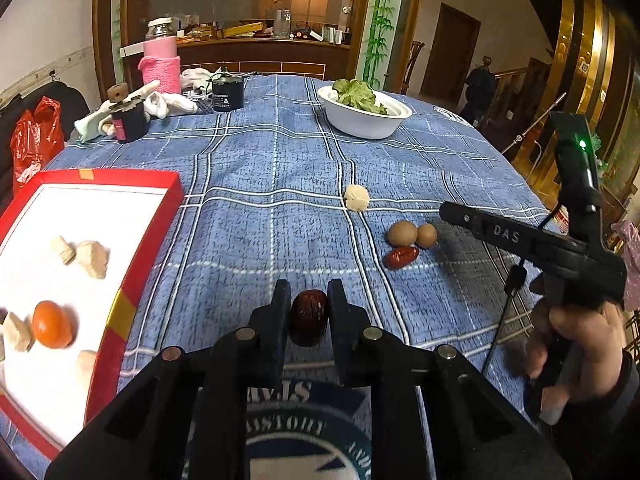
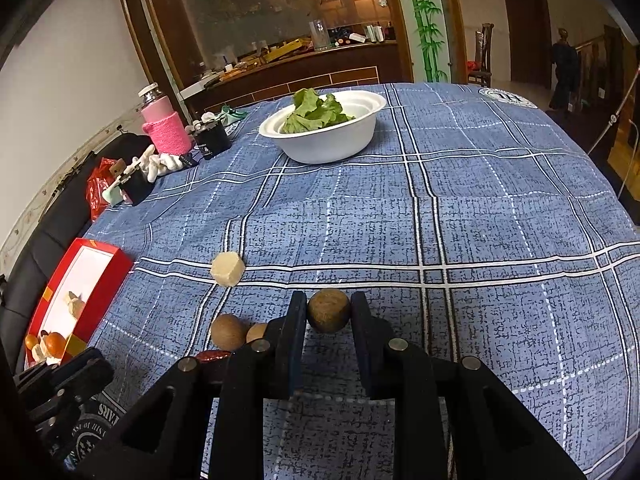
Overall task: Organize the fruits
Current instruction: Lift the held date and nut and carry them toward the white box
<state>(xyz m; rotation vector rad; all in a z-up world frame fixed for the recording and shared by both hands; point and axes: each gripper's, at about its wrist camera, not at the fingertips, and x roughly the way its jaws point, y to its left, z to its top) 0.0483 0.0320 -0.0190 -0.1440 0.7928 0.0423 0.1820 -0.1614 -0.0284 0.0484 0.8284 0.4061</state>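
Note:
My left gripper (image 1: 309,300) is shut on a dark red date (image 1: 308,322), held above the blue checked tablecloth beside the red-rimmed white tray (image 1: 132,280). The tray holds an orange fruit (image 1: 51,324) and several pale chunks. My right gripper (image 2: 329,308) is shut on a brown round longan (image 2: 329,315). Two more longans (image 1: 412,234) and a red date (image 1: 401,257) lie on the cloth under the right gripper; the longans also show in the right wrist view (image 2: 229,331). A pale chunk (image 1: 357,197) lies farther back, also in the right wrist view (image 2: 227,269).
A white bowl of lettuce (image 1: 364,114) stands at the back of the table. A pink-sleeved bottle (image 1: 161,60), black containers (image 1: 227,94) and white gloves (image 1: 168,104) sit at the back left. A red bag (image 1: 36,140) hangs off the left edge.

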